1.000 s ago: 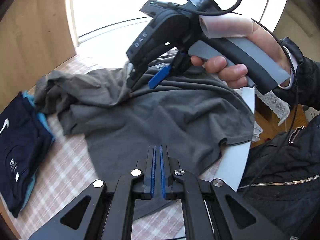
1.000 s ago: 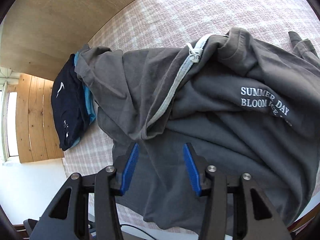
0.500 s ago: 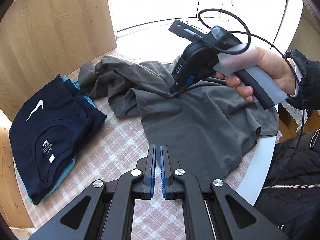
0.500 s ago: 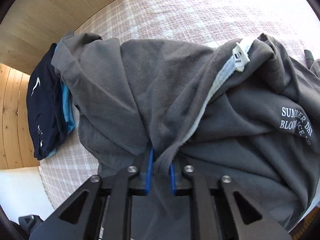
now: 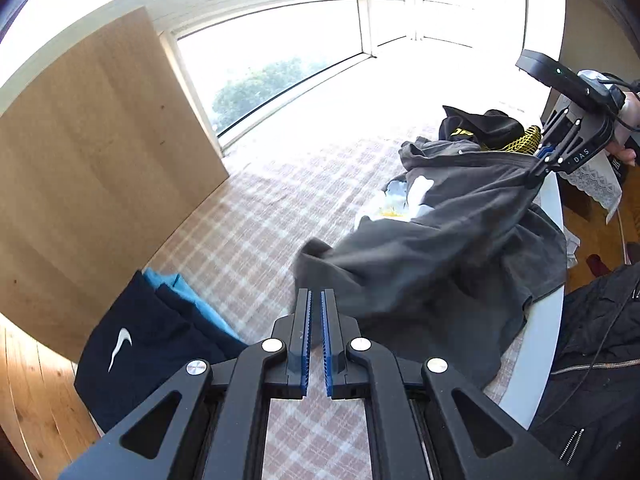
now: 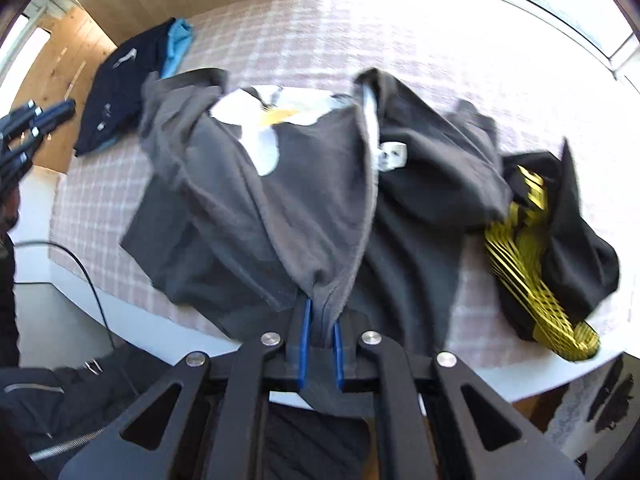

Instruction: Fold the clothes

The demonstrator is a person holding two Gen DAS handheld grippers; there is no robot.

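Observation:
A crumpled grey T-shirt lies on the plaid-covered table, with a white and yellow print showing on its far side. My right gripper points down; its jaws are closing, pinching a bunched fold of the shirt and holding it raised. In the left wrist view that gripper pulls the cloth taut at the right. My left gripper hovers shut and empty above the shirt's near left corner.
A folded navy shirt on a light blue one sits at the table's left edge. A black and yellow garment lies beyond the grey shirt. A wooden panel stands left. The person's dark jacket is beside the white table rim.
The right gripper went from open to pinching a fold of the grey shirt, then lifted and dragged it right, away from the navy stack. The left gripper rose, staying shut.

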